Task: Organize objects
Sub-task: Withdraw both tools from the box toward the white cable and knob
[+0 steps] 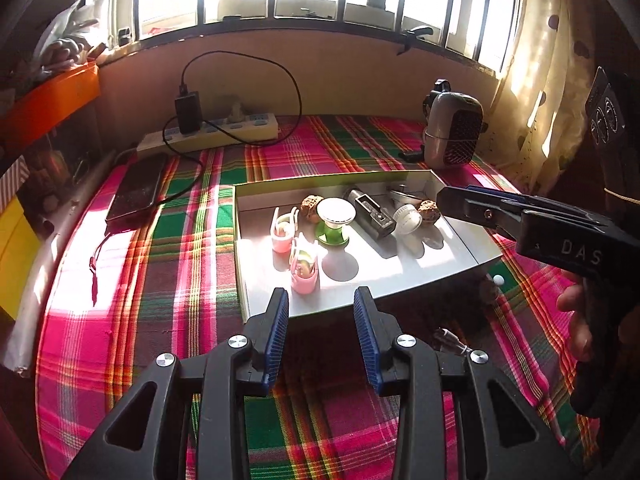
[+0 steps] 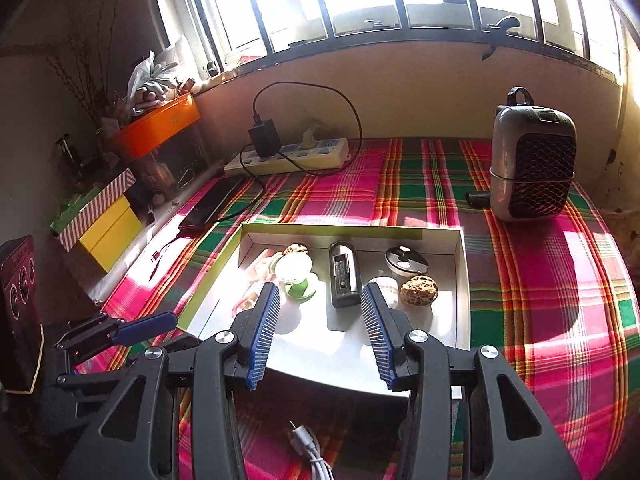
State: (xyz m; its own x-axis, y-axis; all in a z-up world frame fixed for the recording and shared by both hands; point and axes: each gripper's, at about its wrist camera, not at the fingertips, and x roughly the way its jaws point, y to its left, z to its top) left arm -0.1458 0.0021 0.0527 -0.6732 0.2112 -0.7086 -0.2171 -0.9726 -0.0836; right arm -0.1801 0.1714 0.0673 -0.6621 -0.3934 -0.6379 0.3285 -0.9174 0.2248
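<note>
Both tools are held apart and empty: the left tool (image 1: 321, 300) and the right tool (image 2: 320, 296). A white tray (image 2: 463, 280) with small items is seen on the plaid counter (image 2: 540, 280).

Both wrist views look steeply down, near, sharing the tray (image 1: 460, 236)

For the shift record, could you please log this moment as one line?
left gripper: jaws open, empty | right gripper: jaws open, empty | white box: holds small items | white cable: outside box
</note>
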